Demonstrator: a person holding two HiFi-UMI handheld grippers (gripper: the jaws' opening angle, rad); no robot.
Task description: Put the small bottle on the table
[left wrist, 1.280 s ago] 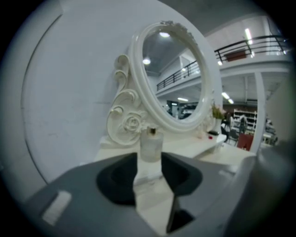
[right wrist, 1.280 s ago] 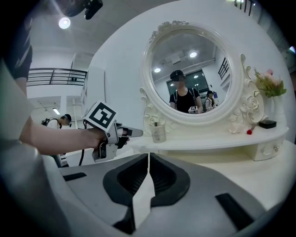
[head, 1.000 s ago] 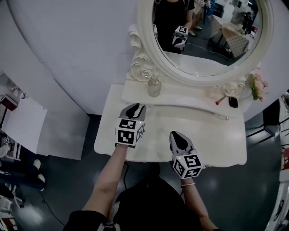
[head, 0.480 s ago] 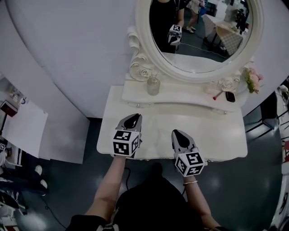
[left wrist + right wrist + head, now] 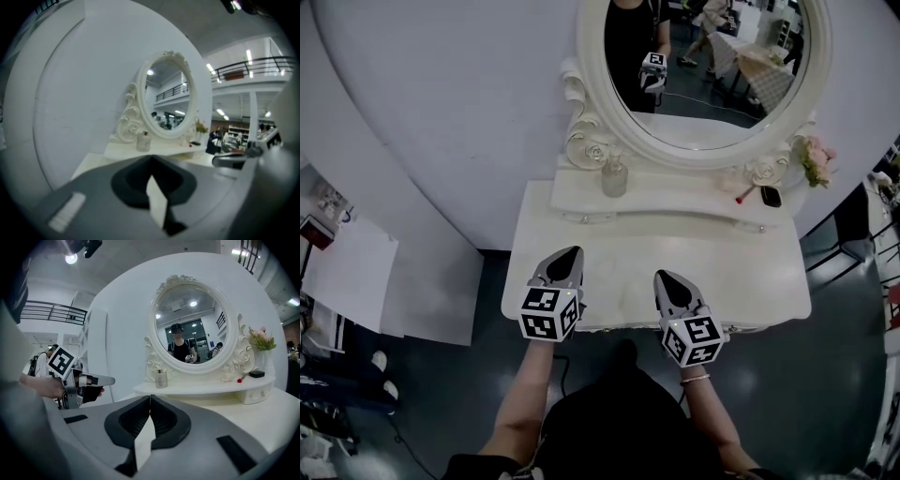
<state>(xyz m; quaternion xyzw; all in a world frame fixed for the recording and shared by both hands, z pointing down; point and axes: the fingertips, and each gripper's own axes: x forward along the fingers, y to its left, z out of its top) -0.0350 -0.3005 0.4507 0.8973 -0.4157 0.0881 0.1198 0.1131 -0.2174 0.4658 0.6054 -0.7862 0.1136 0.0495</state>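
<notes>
Bottle [image 5: 614,178] stands upright on the far-left shelf [image 5: 694,202] below the mirror [image 5: 703,66], clear of both grippers. Left gripper [image 5: 567,258] and right gripper [image 5: 667,281] hover over the near edge of the surface [image 5: 750,272], jaws pressed together and empty. Placement appears complete.

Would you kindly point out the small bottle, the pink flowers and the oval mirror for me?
small bottle [image 5: 614,180], head view, on its glass body.
pink flowers [image 5: 815,155], head view, on the blooms.
oval mirror [image 5: 722,98], head view, on the glass.
</notes>
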